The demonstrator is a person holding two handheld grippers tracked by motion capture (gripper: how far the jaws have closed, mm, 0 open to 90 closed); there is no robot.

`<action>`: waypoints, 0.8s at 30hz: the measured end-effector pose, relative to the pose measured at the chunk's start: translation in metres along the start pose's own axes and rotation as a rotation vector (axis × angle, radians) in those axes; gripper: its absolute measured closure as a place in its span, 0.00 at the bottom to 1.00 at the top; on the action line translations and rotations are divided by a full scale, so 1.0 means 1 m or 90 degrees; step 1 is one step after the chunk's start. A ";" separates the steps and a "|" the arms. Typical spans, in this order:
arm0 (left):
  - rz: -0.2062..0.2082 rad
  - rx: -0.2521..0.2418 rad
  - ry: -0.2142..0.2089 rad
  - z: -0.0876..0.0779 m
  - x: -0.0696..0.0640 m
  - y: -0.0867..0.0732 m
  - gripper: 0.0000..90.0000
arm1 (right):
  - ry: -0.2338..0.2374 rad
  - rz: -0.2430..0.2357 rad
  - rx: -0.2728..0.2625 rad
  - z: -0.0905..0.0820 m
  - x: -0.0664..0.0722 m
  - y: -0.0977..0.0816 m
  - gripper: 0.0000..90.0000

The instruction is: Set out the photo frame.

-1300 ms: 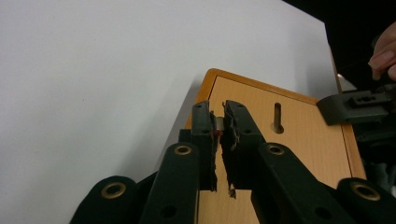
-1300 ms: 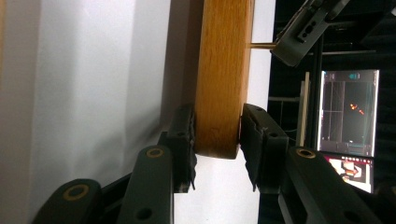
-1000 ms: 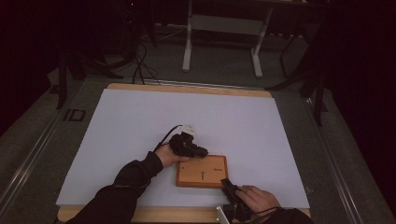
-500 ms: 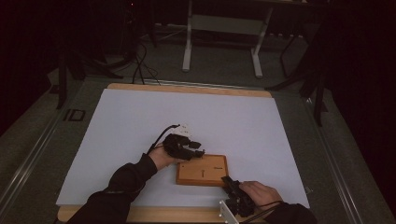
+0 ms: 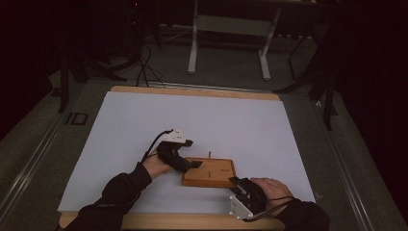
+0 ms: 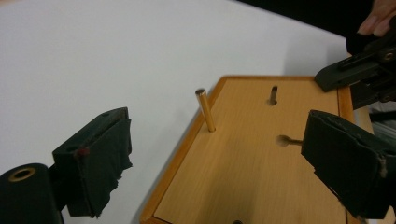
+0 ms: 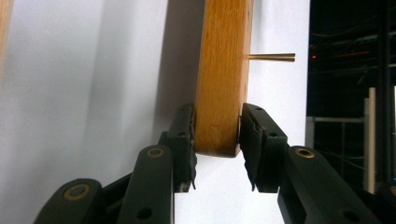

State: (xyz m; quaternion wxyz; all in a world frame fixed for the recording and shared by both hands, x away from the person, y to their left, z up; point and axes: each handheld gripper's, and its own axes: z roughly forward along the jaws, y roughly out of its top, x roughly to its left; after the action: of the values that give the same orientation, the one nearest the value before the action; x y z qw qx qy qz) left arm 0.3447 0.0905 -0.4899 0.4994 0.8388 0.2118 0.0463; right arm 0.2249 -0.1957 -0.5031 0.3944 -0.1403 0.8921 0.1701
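Observation:
A flat wooden board with several holes lies on the white sheet. A thin brass pin stands upright in a hole near its far left edge. My left gripper hovers just left of the board, open. Its jaws have just been opening, and the pin stands free ahead of them, touching neither pad. Empty holes show farther along the board. My right gripper is shut on the board's near right corner. Its pads clamp the board's edge, and the pin sticks out beyond.
A white sheet covers a wooden table. Table legs and cables stand on the dark floor behind. Metal rails run along both sides of the table.
My left gripper has opened and drawn back to the left, leaving the pin standing in the board. My right gripper keeps its hold on the board's corner.

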 end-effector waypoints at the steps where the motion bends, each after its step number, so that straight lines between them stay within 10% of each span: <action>1: 0.008 -0.006 0.008 -0.003 -0.001 0.000 0.10 | 0.005 -0.002 -0.001 0.000 -0.003 0.000 0.74; 24: -0.004 -0.037 0.100 -0.092 -0.021 -0.034 0.06 | 0.083 0.054 -0.022 -0.002 -0.055 -0.008 0.77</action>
State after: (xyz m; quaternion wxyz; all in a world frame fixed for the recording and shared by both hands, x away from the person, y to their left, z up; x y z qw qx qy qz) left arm 0.2888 0.1711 -0.4703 0.5054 0.8170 0.2516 0.1169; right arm 0.2626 -0.1975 -0.4628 0.3252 -0.1200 0.9180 0.1925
